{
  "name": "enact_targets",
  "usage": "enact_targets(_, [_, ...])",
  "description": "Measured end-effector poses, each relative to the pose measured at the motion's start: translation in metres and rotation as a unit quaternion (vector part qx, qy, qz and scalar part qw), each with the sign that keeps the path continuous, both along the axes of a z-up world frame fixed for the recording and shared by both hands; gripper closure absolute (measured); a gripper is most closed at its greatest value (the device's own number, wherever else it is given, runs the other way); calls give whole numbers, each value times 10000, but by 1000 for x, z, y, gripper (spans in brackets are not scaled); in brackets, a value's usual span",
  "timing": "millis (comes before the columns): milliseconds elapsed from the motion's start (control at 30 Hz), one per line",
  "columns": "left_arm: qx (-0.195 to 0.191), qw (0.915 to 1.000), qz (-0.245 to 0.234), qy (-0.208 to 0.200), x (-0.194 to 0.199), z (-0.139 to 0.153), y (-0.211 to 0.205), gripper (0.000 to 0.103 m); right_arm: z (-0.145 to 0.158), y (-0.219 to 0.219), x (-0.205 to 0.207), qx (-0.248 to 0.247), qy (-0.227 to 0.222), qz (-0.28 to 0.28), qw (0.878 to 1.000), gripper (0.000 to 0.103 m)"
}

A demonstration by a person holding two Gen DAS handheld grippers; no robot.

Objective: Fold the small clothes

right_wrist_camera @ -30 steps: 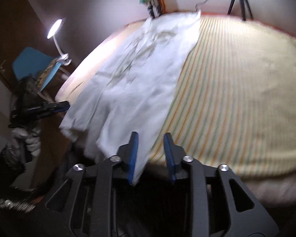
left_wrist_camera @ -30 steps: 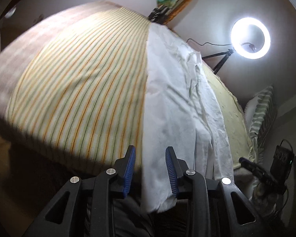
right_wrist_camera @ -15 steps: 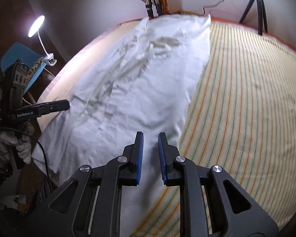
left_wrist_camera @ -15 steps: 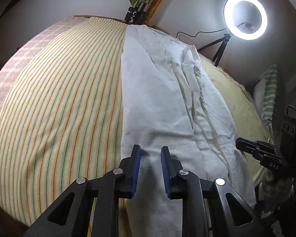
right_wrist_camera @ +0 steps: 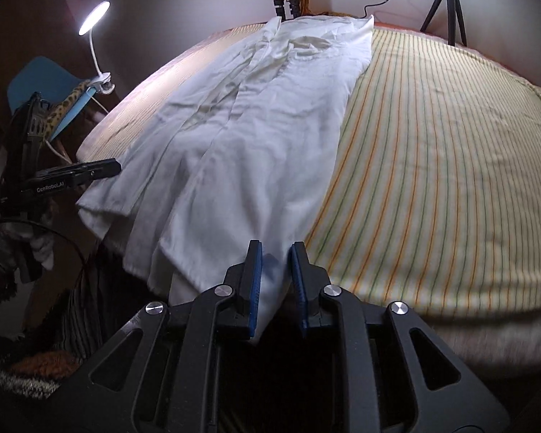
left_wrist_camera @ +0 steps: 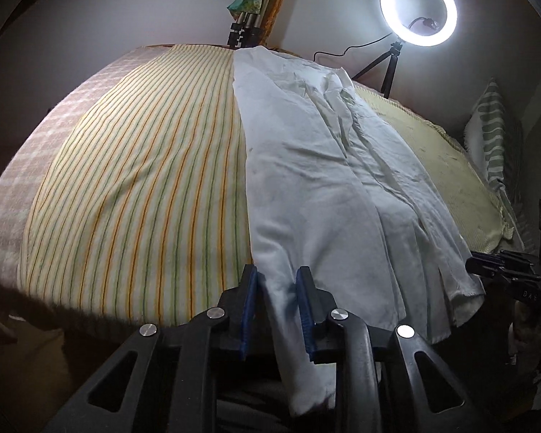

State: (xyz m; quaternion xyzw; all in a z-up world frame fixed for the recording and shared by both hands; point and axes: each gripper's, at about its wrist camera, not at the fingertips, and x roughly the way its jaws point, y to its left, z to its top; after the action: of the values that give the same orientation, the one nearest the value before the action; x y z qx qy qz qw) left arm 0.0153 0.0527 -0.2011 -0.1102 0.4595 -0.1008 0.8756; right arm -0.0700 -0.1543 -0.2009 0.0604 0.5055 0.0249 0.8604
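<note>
A long white garment (left_wrist_camera: 324, 180) lies stretched along the striped bed cover (left_wrist_camera: 144, 180), its near end hanging over the bed's front edge. It also shows in the right wrist view (right_wrist_camera: 256, 126). My left gripper (left_wrist_camera: 277, 281) straddles the garment's near left corner; the jaws stand apart with cloth between them. My right gripper (right_wrist_camera: 275, 256) straddles the near right corner of the garment, jaws a little apart around the cloth. The other hand-held gripper (right_wrist_camera: 72, 176) shows at the left of the right wrist view.
A ring light (left_wrist_camera: 418, 3) on a tripod stands behind the bed. A clip lamp (right_wrist_camera: 93, 21) and a blue chair (right_wrist_camera: 43, 79) stand at the side. A striped pillow (left_wrist_camera: 494, 137) lies at the far right. The striped cover (right_wrist_camera: 432, 162) spreads beside the garment.
Both grippers pulled back toward the bed's front edge and their jaws widened a little. The garment's near end now hangs over the edge between the fingers.
</note>
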Motion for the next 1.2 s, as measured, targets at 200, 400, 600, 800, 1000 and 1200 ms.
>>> enact_targets(200, [15, 9998, -104, 177, -25, 0, 1, 76, 1, 1, -25, 329, 431, 222, 9983, 83])
enact_targets(400, [-1166, 9899, 354, 724, -29, -9, 35, 60, -4, -41, -34, 1976, 624, -286, 9779, 64])
enact_targets(600, [-2153, 9671, 492, 1266, -21, -29, 42, 62, -30, -63, -18, 3131, 797, -554, 9447, 64])
enact_targets(800, [-2361, 9597, 278, 1500, -13, -32, 31, 84, -43, -59, 0, 3600, 1041, -500, 9258, 67])
enact_targets(1000, [-2441, 9569, 141, 1564, -7, -23, 25, 96, -36, -48, 2, 3958, 877, -424, 9131, 91])
enact_targets(1200, [-2717, 9491, -24, 1595, -1, -2, 24, 98, -22, -54, 7, 4493, 619, -515, 8897, 92])
